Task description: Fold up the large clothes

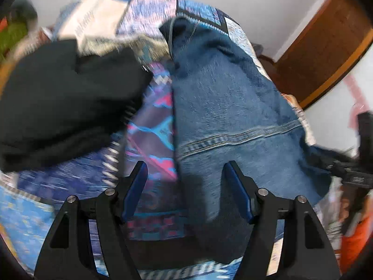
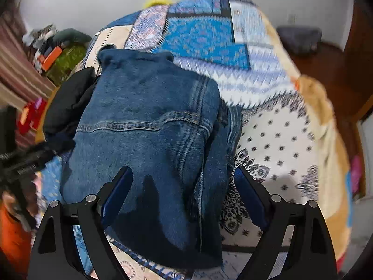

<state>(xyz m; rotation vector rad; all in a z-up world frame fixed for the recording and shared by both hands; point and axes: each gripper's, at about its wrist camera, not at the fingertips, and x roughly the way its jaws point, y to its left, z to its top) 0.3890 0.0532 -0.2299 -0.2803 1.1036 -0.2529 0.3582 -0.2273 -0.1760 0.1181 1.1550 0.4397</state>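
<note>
Here, bed with patchwork quilt (image 2: 279, 140) serves as folding area. Jeans (image 2: 149, 126) lie lengthwise on quilt, apparently doubled over, likely mid-fold. Black garment (image 1: 65, 98) heaped beside jeans, probably waiting its turn. Left hand-held gripper (image 1: 186, 186) wide open, empty, hovering over jeans' edge. Right hand-held gripper (image 2: 184, 191) also spread wide, straddling jeans, gripping nothing.

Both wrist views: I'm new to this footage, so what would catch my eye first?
The blue denim garment dominates, lying flat on the patchwork bedspread with its stitched seam running across. To its left sits a black garment in a heap. Both the left hand-held gripper and the right hand-held gripper hover open over the denim's near end, holding nothing.
</note>
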